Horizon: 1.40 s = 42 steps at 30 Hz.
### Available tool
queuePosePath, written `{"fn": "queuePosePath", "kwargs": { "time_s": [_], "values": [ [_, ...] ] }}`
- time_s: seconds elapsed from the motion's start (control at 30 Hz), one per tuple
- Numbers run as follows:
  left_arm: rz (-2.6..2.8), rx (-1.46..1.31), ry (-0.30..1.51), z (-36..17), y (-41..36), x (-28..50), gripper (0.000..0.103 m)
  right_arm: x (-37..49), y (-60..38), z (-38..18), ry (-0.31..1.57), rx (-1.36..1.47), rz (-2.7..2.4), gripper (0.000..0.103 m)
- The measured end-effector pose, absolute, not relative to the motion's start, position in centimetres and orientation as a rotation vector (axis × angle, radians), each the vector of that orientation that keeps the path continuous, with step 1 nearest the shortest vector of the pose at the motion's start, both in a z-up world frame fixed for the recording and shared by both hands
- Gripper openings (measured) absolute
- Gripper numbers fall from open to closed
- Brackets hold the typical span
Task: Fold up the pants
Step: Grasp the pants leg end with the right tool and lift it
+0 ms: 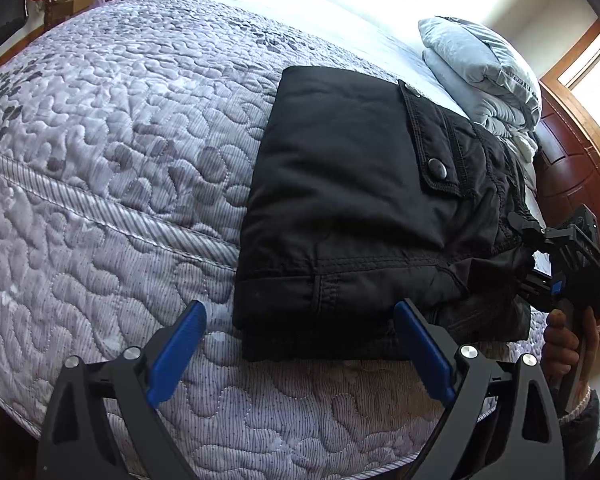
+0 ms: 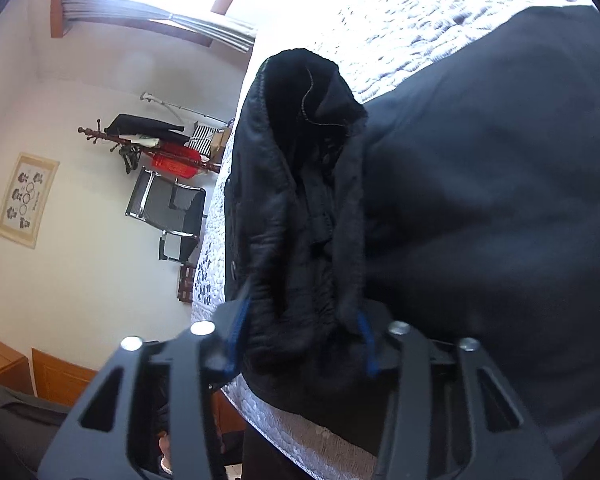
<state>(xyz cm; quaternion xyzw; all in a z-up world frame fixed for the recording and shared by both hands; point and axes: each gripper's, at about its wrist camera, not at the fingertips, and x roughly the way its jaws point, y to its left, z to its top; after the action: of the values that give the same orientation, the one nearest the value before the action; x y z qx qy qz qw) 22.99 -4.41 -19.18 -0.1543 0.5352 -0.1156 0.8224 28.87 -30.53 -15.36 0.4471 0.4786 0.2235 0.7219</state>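
Pants [image 1: 352,200], black, folded rectangle, quilted bedspread [image 1: 112,120]

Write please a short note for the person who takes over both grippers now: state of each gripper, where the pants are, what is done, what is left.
Left gripper: open, holding nothing, at the near edge of the black pants.
Right gripper: shut on a bunched end of the pants at their right side, by the waistband.
Pants: on the quilted bed, already folded into a compact rectangle, pocket flap up.
Done: main folds.
Left: probably tuck or lay flat the bunched end, then release.
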Motion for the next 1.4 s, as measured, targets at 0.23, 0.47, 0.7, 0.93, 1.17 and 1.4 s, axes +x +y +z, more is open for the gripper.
{"fn": "queuePosePath", "kwargs": {
  "time_s": [0.23, 0.47, 0.7, 0.93, 1.17, 1.4],
  "values": [
    [-0.243, -0.339, 1.154, -19.3, -4.8, 22.9, 0.096, 28.8, -30.2, -14.4, 1.036, 0.973, 0.498, 0.032],
    [-0.238, -0.369, 1.154, -19.1, -4.7, 22.7, 0.096, 28.6, -29.9, -11.9, 1.000, 0.939, 0.532, 0.028],
    [-0.252, -0.421, 1.114, -17.5, -3.8, 22.1, 0.096, 28.3, -29.9, -8.1, 0.938, 0.896, 0.574, 0.027],
    [-0.295, -0.448, 1.086, -15.8, -3.8, 21.7, 0.096, 27.4, -31.5, -5.0, 0.878, 0.859, 0.587, 0.027],
    [-0.332, -0.422, 1.087, -14.9, -5.6, 22.1, 0.096, 25.6, -34.4, -3.6, 0.844, 0.856, 0.555, 0.027],
    [-0.366, -0.354, 1.085, -14.4, -8.1, 22.2, 0.096, 24.0, -37.3, -4.2, 0.852, 0.866, 0.497, 0.027]
  ]
}}
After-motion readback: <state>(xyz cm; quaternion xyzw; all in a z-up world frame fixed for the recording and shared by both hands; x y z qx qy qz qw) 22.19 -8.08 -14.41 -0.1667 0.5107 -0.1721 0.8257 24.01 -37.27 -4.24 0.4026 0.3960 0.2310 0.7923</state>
